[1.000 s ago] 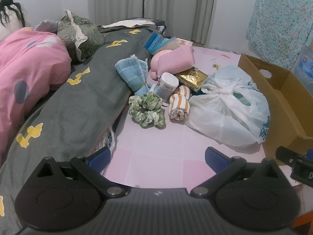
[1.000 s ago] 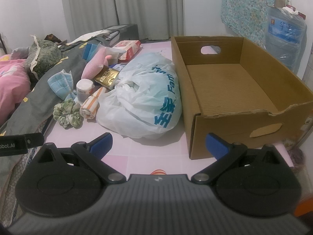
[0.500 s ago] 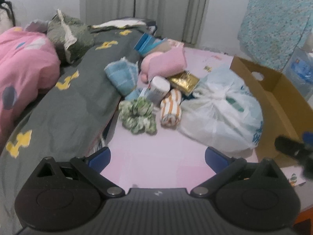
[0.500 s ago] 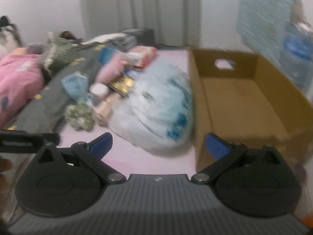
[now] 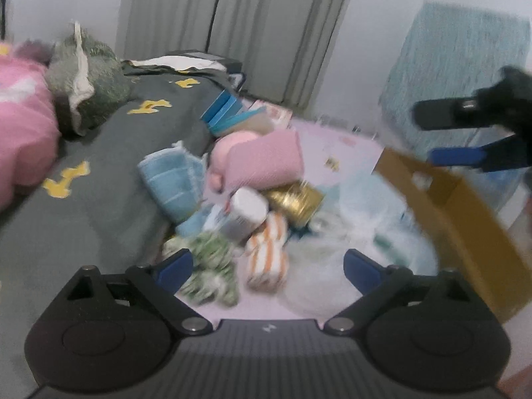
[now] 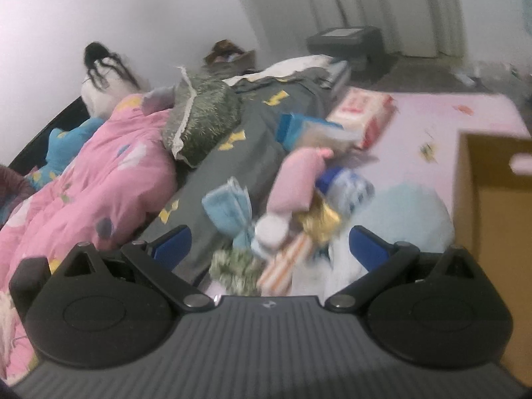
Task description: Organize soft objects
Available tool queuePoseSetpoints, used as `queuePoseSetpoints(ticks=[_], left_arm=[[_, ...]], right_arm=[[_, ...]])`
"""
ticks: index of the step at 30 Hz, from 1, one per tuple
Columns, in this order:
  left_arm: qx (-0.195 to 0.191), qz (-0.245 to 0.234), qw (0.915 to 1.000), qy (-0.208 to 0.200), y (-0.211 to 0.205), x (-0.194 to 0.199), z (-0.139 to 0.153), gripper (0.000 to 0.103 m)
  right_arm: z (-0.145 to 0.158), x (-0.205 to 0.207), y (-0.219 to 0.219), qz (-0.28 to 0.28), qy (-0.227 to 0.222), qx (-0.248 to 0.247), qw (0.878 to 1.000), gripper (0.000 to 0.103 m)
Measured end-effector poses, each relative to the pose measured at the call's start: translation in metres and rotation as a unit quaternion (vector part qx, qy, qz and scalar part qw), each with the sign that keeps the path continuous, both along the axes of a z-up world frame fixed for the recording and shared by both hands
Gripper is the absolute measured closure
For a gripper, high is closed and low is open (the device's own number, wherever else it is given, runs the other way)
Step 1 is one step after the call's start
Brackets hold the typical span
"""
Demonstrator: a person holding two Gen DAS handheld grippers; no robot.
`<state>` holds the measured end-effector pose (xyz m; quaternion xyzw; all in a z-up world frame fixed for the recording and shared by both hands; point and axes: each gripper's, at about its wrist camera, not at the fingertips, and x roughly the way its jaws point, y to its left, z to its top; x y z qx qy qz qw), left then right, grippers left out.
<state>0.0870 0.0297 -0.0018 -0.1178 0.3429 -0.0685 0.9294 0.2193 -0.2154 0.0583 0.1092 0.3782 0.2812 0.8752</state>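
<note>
Jaws of left gripper (image 5: 267, 267) standing released, having just been closing slightly, nothing clamped; right gripper (image 6: 269, 249) jaws likewise released. Green scrunchie (image 5: 209, 266) and striped roll (image 5: 267, 257) lying lower centre, beside white bag (image 5: 362, 246), cardboard box (image 5: 465, 229) at right.

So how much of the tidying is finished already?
Nothing looks sorted so far. The visible part of the cardboard box holds nothing. Both the left gripper and right gripper are open and hold nothing. The blue towel, pink towel, striped roll and green scrunchie still lie in the pile.
</note>
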Motion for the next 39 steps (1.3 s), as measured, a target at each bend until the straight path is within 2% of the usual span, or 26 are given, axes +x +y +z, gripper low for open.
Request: queuePoseSetpoints(ticks=[3, 6, 10, 11, 13, 15, 20, 22, 23, 26, 30, 32, 34, 36, 39], left_arm=[[-0.022, 0.018, 0.9995, 0.011, 0.008, 0.028, -0.004, 0.008], [-0.006, 0.039, 0.9992, 0.010, 0.019, 0.063, 0.000, 0.020], [0.041, 0.057, 0.9974, -0.011, 0.030, 0.111, 0.018, 0.030], [0.058, 0.058, 0.9964, -0.021, 0.031, 0.123, 0.024, 0.031], [0.087, 0.052, 0.9939, -0.044, 0.032, 0.150, 0.037, 0.031], [0.121, 0.031, 0.9902, -0.062, 0.027, 0.178, 0.046, 0.031], [0.189, -0.022, 0.9801, -0.057, 0.010, 0.260, 0.045, 0.030], [0.191, -0.038, 0.9801, -0.039, 0.004, 0.288, 0.037, 0.017], [0.189, -0.043, 0.9807, -0.027, 0.003, 0.301, 0.030, 0.014], [0.181, -0.044, 0.9826, 0.002, 0.000, 0.337, 0.012, 0.012], [0.196, -0.063, 0.9775, 0.045, -0.006, 0.369, -0.015, 0.013], [0.209, -0.080, 0.9729, 0.056, -0.010, 0.376, -0.024, 0.017], [0.229, -0.094, 0.9673, 0.056, -0.017, 0.378, -0.032, 0.042], [0.245, -0.098, 0.9633, 0.051, -0.021, 0.377, -0.036, 0.044], [0.267, -0.106, 0.9577, 0.021, -0.029, 0.368, -0.034, 0.055]], right_arm=[[-0.003, 0.050, 0.010, 0.031, 0.020, 0.002, 0.999, 0.011], [-0.009, 0.093, 0.024, 0.048, 0.028, -0.010, 0.998, 0.024], [-0.013, 0.153, 0.038, 0.059, 0.032, -0.005, 0.998, 0.037], [-0.014, 0.167, 0.037, 0.058, 0.040, 0.006, 0.997, 0.041], [-0.018, 0.199, 0.034, 0.046, 0.062, 0.048, 0.996, 0.043], [-0.024, 0.226, 0.030, 0.023, 0.083, 0.079, 0.993, 0.049], [-0.063, 0.301, 0.027, -0.038, 0.176, 0.157, 0.971, 0.056], [-0.079, 0.322, 0.033, -0.053, 0.206, 0.163, 0.963, 0.056], [-0.086, 0.330, 0.036, -0.059, 0.217, 0.165, 0.960, 0.057], [-0.111, 0.355, 0.041, -0.083, 0.254, 0.172, 0.948, 0.057], [-0.139, 0.377, 0.039, -0.114, 0.296, 0.192, 0.929, 0.054], [-0.153, 0.385, 0.038, -0.125, 0.317, 0.205, 0.917, 0.051], [-0.168, 0.392, 0.040, -0.133, 0.335, 0.212, 0.908, 0.048], [-0.179, 0.397, 0.044, -0.135, 0.348, 0.216, 0.902, 0.047], [-0.192, 0.401, 0.051, -0.134, 0.356, 0.229, 0.896, 0.047]])
